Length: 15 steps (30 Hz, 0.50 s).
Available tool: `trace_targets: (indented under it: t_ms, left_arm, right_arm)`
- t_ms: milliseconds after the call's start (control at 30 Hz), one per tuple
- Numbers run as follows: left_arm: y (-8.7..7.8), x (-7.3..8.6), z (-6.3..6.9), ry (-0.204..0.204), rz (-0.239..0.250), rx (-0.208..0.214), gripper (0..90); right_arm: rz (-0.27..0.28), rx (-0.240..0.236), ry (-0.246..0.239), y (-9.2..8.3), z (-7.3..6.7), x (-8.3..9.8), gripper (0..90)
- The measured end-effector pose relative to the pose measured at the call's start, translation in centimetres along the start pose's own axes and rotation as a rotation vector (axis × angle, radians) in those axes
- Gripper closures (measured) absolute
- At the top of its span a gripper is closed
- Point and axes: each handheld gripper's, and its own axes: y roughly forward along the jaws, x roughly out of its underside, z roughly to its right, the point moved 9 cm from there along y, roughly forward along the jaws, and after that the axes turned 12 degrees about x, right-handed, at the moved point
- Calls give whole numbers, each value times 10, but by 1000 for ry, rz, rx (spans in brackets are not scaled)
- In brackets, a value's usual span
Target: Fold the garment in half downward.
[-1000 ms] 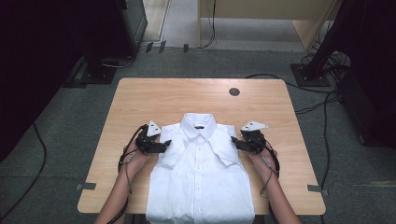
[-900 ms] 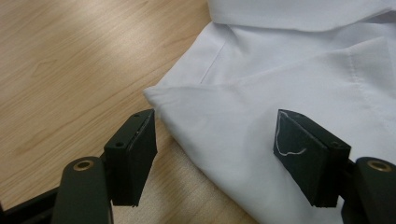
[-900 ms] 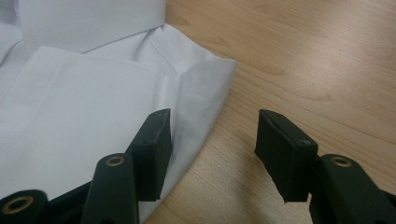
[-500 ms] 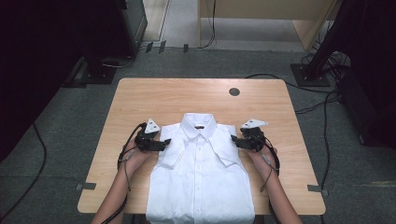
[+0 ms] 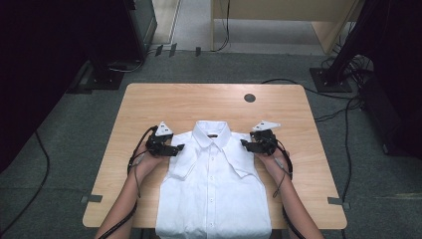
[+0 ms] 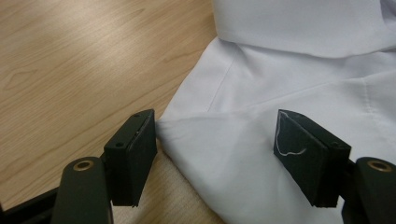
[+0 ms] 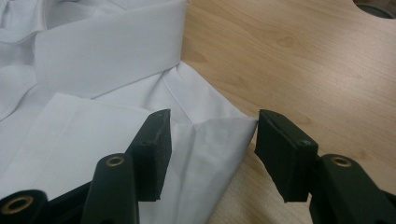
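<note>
Left gripper point(image 6: 215, 144): jaws spread, straddling the folded shoulder edge of the white shirt point(image 5: 214, 194), pads clear of the cloth. Right gripper point(image 7: 210, 140): likewise spread astride the opposite shoulder fold. The shirt lies buttoned, front up, hem at the near edge of the tabletop point(image 5: 149, 104). Judgement: close both on the full fold at equal depth, then lift evenly. No containers present.

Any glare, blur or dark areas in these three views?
High view: even light on the white shirt and table, surroundings nearly black. Left gripper view: soft sheen on the wood, tongs sharp. Right gripper view: the shirt's collar slightly soft, no harsh shadows.
</note>
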Motion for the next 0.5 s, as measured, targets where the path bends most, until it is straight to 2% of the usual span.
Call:
trace_targets:
  t_ms: [133,367,433,500]
  left_arm:
    - [2,-4,-4,-14,11,4,299]
    - [10,-10,-5,-10,11,20,301]
    - [12,-12,-6,-13,20,24,302]
    - [15,-12,-6,-13,12,27,303]
  right_arm:
    - [20,-19,8,3,-3,-8,466]
    - [20,-33,-30,12,-8,-16,466]
    - [11,-45,-8,15,-9,-18,465]
    - [9,-48,-6,17,-10,-20,465]
